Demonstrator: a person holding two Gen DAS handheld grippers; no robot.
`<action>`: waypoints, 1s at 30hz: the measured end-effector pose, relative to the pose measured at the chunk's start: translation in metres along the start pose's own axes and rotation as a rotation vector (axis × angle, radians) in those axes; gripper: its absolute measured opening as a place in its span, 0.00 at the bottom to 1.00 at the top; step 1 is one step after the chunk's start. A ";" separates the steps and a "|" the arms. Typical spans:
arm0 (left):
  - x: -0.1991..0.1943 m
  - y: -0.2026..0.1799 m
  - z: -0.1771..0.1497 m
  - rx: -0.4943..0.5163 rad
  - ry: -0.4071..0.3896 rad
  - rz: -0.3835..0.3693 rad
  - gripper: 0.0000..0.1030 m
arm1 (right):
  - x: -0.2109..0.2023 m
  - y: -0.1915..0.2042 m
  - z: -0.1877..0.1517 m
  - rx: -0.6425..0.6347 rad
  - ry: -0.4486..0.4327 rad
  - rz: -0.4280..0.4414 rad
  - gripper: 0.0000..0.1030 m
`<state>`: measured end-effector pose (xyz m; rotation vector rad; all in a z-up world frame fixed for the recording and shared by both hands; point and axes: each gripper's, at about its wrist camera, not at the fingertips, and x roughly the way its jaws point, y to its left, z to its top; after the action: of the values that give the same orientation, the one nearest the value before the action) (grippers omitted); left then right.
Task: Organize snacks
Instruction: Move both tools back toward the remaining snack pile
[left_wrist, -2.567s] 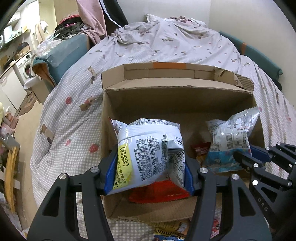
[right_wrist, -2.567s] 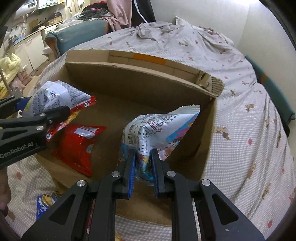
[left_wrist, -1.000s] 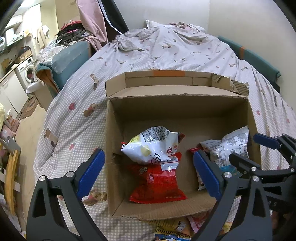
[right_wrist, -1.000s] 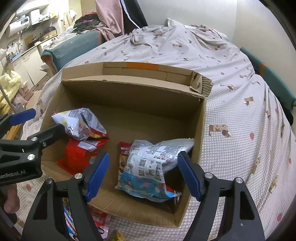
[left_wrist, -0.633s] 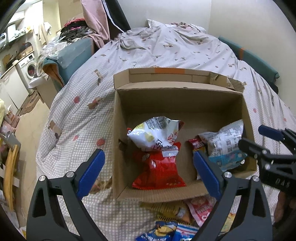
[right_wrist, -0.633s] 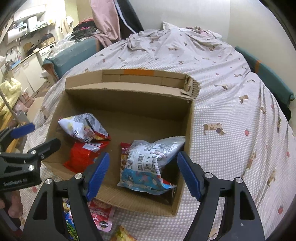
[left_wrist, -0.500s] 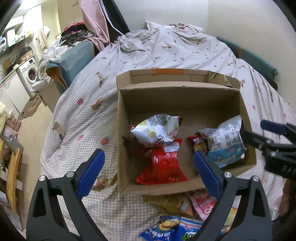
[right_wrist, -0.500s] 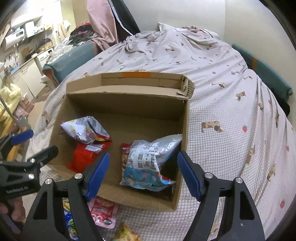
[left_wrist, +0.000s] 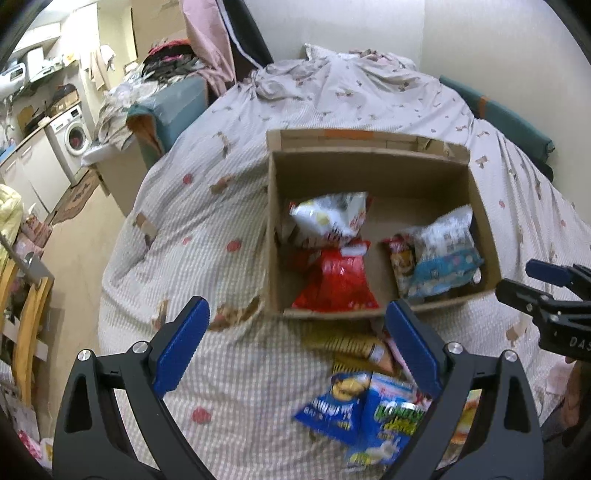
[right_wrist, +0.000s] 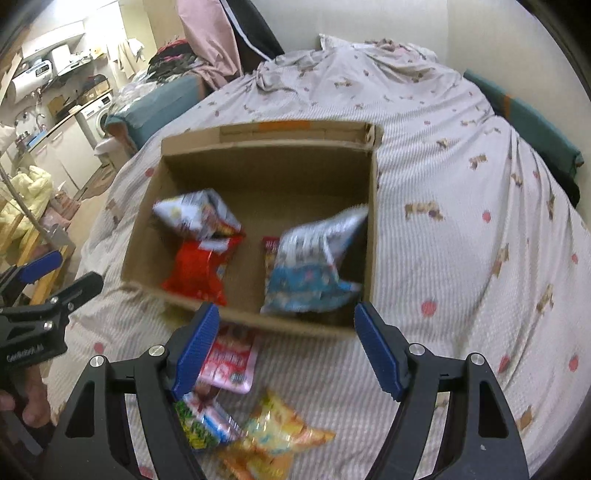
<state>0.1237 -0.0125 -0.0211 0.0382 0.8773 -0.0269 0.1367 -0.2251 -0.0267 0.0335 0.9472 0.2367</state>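
1. Left claw (left_wrist: 297, 347) and right claw (right_wrist: 286, 349) both spread wide, holding nothing.
2. Box (right_wrist: 372, 236) sits ahead of both, four bags inside.
3. Loose snacks lie below the claws: blue bags (left_wrist: 365, 413) under the left, pink packet (right_wrist: 231, 362) and yellow bag (right_wrist: 275, 439) under the right.
4. Risk: bags overlap, so a grab may pinch two or slip off; soft bedding gives.

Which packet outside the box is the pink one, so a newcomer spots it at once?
Find the cardboard box on the bed; loose snacks lie on the sheet at its open near edge. The pink packet lies flat, closest to the box's edge. Its neighbours nearer the camera are a green-and-blue packet and a yellow-orange packet.
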 end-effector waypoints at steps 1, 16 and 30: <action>0.000 0.002 -0.003 -0.007 0.011 0.000 0.92 | 0.000 0.000 -0.005 0.006 0.012 0.005 0.76; 0.019 0.023 -0.045 -0.084 0.225 0.015 0.92 | 0.017 -0.007 -0.065 0.233 0.255 0.324 0.76; 0.020 0.041 -0.046 -0.152 0.245 0.015 0.92 | 0.103 0.059 -0.097 0.293 0.567 0.409 0.76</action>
<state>0.1022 0.0304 -0.0648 -0.0956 1.1216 0.0594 0.1050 -0.1527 -0.1581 0.4515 1.5330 0.4987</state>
